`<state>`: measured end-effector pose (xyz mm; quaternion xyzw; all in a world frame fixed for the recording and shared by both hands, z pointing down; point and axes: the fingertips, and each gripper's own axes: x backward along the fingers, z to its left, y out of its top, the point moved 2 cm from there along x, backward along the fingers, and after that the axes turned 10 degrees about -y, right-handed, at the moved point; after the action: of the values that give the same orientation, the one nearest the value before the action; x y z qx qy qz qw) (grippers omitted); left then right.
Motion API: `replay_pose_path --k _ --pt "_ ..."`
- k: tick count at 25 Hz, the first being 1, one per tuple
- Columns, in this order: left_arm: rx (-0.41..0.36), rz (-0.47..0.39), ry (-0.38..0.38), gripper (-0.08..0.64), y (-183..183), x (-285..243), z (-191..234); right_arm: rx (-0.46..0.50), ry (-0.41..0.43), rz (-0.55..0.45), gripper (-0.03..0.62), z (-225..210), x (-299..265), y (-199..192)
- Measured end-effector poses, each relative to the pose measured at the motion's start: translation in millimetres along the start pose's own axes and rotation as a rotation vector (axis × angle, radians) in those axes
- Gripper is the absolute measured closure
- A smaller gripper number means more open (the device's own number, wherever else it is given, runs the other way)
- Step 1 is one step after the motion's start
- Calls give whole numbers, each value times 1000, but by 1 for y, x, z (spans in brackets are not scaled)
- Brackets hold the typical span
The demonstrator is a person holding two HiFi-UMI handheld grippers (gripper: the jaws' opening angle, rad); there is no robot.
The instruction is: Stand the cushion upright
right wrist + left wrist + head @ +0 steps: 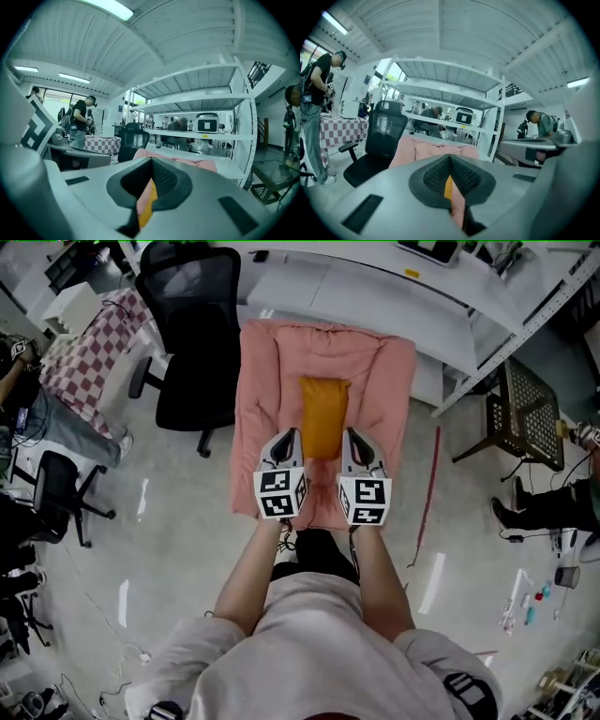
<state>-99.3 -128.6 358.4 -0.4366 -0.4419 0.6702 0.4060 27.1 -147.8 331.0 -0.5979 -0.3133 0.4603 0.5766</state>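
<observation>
A person's left hand-held gripper [287, 442] and right hand-held gripper [356, 442] each have their jaws closed tight on the near edge of the orange cushion [323, 413]. The cushion is over the middle of a pink quilt [272, 371], at the person's 12 o'clock. A black office chair [192, 324] sits at the quilt's 10 o'clock.

Bright, even light from ceiling strip lights [110, 7]; fisheye-bent edges in 2 gripper views, foreground perhaps soft.
</observation>
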Motion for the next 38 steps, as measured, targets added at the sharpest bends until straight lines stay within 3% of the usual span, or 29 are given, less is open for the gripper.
replay_pose_path --k 3,7,19,29,38 --pt "-54 -14 -19 548 7 29 -10 41 -2 -14 586 18 28 7" --pt "-68 -19 -35 548 13 64 -30 52 10 -12 586 30 69 15" --pt "-59 -34 -100 548 9 121 -122 68 2 -49 586 4 176 29" --pt "-121 -85 -25 548 -2 177 -234 76 37 -118 586 -63 283 36" --pt "-121 -111 30 548 -17 228 -287 -8 55 -156 586 -84 351 28"
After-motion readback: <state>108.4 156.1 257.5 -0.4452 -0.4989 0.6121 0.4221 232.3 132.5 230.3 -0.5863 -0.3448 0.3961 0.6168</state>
